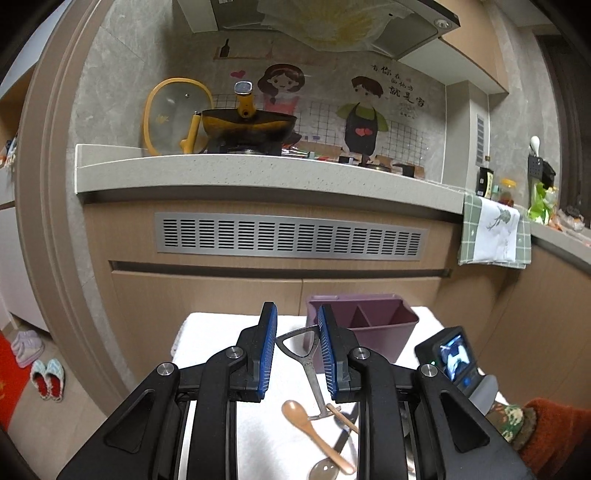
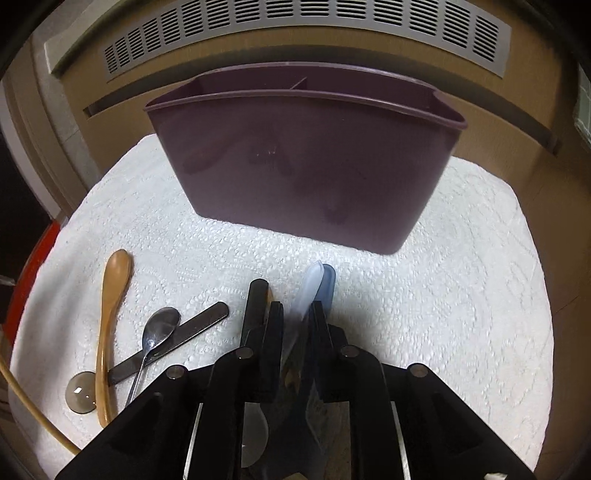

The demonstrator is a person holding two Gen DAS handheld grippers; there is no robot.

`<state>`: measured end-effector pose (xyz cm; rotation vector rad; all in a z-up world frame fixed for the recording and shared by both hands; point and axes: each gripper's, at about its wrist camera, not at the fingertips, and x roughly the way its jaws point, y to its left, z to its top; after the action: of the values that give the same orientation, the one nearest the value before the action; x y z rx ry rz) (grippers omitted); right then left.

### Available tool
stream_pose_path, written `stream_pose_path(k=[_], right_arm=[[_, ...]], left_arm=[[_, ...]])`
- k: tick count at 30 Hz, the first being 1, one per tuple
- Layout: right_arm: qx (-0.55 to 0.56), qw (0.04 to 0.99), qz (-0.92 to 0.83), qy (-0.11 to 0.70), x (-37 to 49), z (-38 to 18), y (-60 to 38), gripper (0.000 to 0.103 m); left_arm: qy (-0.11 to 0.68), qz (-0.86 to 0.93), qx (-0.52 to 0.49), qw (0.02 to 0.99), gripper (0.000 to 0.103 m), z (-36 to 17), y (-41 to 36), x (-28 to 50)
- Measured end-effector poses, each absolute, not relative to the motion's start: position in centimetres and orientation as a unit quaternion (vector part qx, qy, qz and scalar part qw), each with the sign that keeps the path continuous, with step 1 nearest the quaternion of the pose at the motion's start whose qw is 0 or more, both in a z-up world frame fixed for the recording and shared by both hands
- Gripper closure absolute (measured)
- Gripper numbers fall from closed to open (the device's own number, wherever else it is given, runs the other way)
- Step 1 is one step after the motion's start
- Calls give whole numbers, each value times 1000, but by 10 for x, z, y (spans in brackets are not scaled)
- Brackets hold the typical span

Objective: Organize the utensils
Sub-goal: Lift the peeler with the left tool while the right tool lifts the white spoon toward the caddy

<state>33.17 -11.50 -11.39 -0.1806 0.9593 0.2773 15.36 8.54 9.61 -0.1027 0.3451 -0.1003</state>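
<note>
A purple two-compartment utensil holder (image 1: 364,325) (image 2: 306,162) stands on a white towel (image 1: 210,332) (image 2: 461,258). My left gripper (image 1: 297,328) is open above the towel, with a metal peeler (image 1: 308,362) lying between its fingers. A wooden spoon (image 1: 314,428) (image 2: 110,314), a metal spoon (image 2: 157,336), a dark flat handle (image 2: 173,341) and a clear spoon (image 2: 81,397) lie on the towel. My right gripper (image 2: 299,314) is shut on a pale blue translucent utensil (image 2: 314,284), just in front of the holder. A black handle (image 2: 255,302) lies beside its left finger.
Beyond the towel is a wooden cabinet with a metal vent (image 1: 288,238) (image 2: 306,22). Above it a counter (image 1: 258,173) holds a wok (image 1: 247,125) and a lid. A cloth (image 1: 495,232) hangs at right. Slippers (image 1: 46,376) lie on the floor at left.
</note>
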Motion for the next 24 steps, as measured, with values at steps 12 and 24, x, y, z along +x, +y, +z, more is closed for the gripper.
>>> stream_pose_path(k=[12, 24], right_arm=[[-54, 887, 205, 411, 287, -55, -150, 101], [-37, 938, 201, 279, 235, 32, -171, 101]], left_arm=[[182, -76, -43, 979, 79, 110, 77, 153], [148, -95, 4, 984, 79, 166, 42, 136]])
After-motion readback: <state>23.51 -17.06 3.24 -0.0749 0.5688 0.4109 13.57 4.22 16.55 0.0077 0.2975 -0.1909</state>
